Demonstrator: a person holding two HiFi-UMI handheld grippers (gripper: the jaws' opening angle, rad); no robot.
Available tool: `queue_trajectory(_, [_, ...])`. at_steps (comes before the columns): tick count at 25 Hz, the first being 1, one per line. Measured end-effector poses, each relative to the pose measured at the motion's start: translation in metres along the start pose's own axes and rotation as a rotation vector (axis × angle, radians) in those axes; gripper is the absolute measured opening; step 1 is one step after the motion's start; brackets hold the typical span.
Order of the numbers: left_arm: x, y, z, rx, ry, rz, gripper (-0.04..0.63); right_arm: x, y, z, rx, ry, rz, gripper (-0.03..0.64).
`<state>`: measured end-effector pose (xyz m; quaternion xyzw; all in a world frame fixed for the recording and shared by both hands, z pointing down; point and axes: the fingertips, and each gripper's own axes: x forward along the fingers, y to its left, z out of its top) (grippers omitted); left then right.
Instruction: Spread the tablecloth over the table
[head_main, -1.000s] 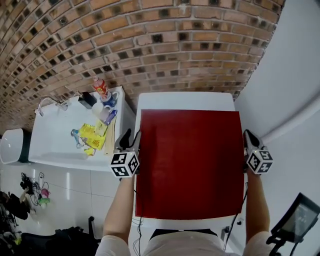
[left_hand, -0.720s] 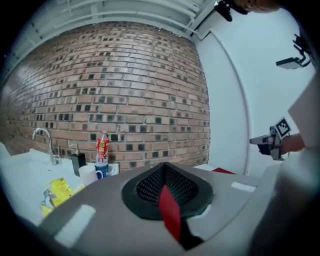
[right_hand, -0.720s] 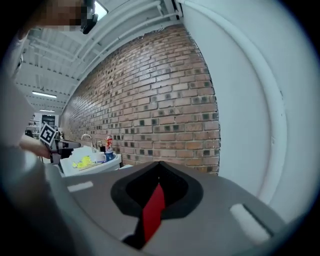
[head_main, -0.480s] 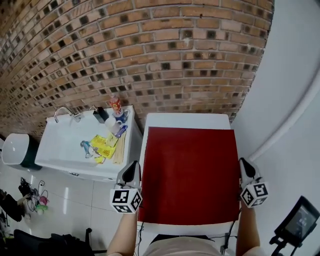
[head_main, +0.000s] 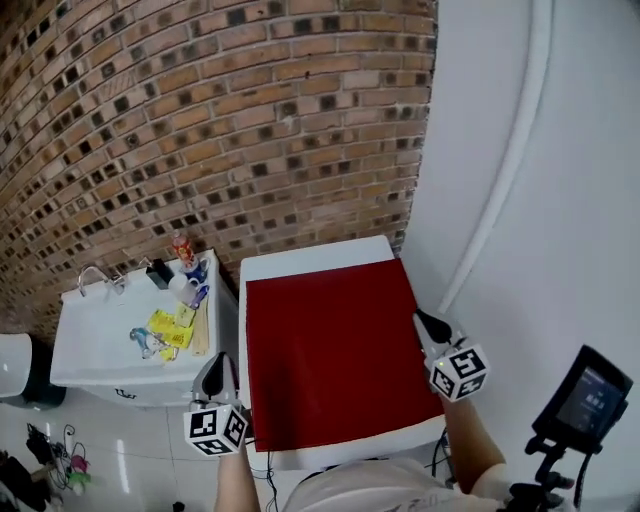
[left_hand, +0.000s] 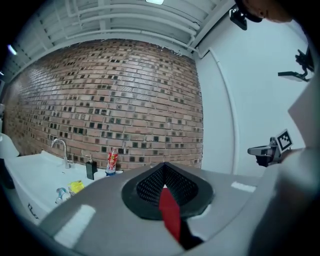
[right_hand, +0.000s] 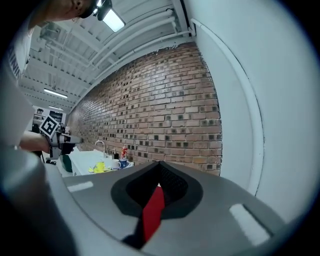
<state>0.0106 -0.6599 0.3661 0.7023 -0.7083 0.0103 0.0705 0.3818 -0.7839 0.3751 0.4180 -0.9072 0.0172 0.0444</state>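
Along the table's (head_main: 300, 258) 2 side edges, toward its near corners, our left gripper (head_main: 214, 377) and right gripper (head_main: 430, 324) each pinch the red tablecloth (head_main: 330, 350) lying across the top, so we should lift evenly, keeping it taut and square.

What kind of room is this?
Probably a utility or workshop room, not a cosy home. It has a bare brick wall, a white sink with a tap, and a small table with a red tablecloth.
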Motion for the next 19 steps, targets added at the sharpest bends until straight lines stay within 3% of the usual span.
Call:
queue_trajectory(8, [-0.007,-0.026,0.0,-0.024,0.012,-0.032,0.005,-0.021,0.002,0.016,-0.014,0.006,0.011,0.006])
queue_trajectory(19, [-0.003,-0.035,-0.003,-0.001,0.016,-0.041,0.005,-0.026,-0.002,0.011,-0.024,0.003,-0.001,0.005])
